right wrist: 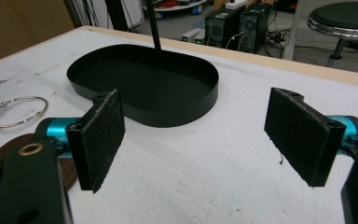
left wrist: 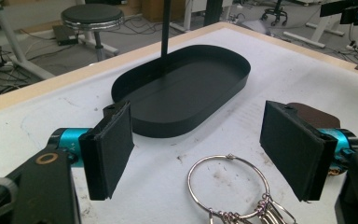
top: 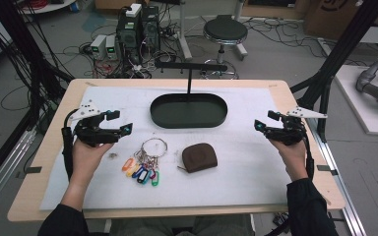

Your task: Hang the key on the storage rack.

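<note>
Black tray [top: 189, 110] sits between the spread, empty left gripper [top: 119, 122] and right gripper [top: 264, 121].

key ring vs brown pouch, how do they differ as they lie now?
The key ring is thin bright metal with coloured tags fanned out below it; the brown pouch is one solid, dark, rounded piece. The key ring lies nearer the left gripper, the pouch nearer the table's middle. Both lie flat in front of the black tray, untouched.
</note>
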